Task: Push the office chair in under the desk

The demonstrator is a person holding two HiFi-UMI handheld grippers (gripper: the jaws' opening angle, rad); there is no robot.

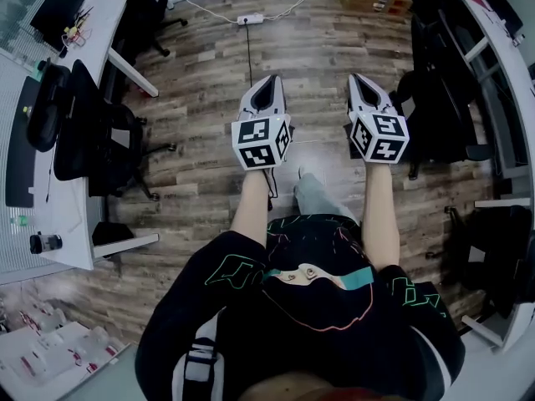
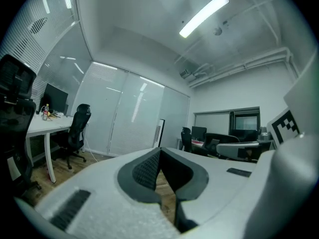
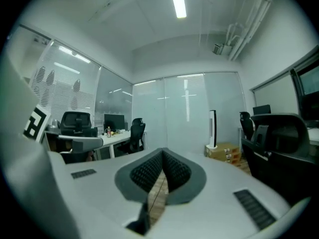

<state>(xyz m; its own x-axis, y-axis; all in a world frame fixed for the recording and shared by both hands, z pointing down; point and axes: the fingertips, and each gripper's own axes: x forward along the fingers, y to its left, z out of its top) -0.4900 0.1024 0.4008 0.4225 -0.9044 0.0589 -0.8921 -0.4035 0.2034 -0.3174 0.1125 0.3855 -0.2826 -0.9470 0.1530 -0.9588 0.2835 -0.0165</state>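
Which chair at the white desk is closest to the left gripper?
The chair midway along the white desk, at the head view's left. The other chair stands at the desk's far end, farther from the left gripper.

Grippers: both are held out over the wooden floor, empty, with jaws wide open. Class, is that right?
No: the left gripper and right gripper are over the wooden floor, empty, but their jaws are shut, as each gripper view shows.
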